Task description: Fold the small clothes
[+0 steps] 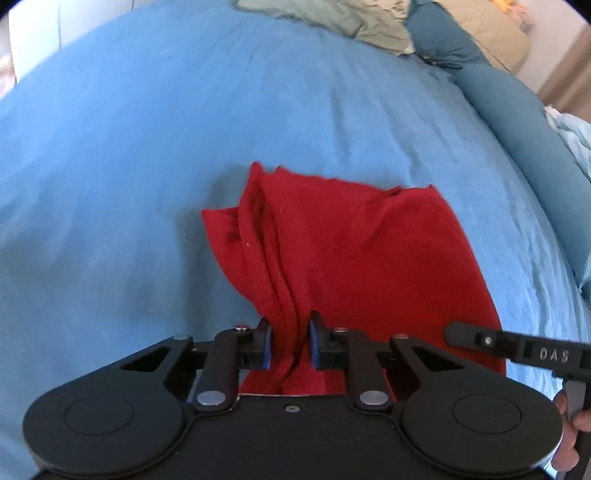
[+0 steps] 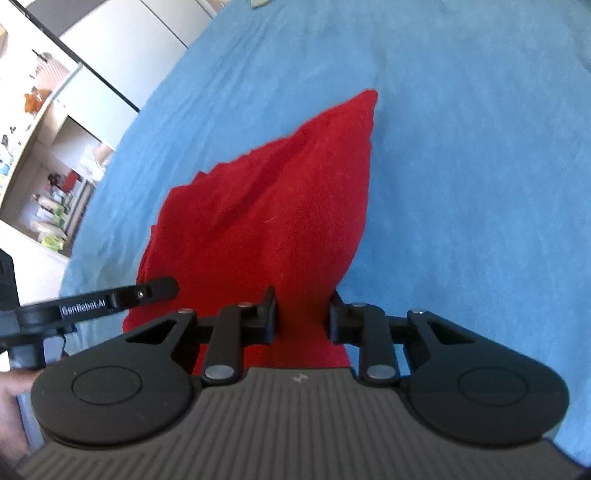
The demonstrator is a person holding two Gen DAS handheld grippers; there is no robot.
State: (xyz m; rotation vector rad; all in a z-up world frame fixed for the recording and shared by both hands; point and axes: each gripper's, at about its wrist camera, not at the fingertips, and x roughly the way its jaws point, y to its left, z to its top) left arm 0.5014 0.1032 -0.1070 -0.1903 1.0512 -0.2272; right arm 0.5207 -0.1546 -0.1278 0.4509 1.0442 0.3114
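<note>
Blue bed, both hand-held grippers down-tilted

A bed covered by a light blue sheet carries everything here; the sheet shows soft creases and fills most of both wrist views. Near the middle lies a red cloth, bunched into upright folds along one side (its near edge is hidden behind black hardware, so how far it rests flat cannot be told). At the far end lie a pale green crumpled fabric and, beside it, teal pillows along the edge, with a beige cushion behind them.
</note>
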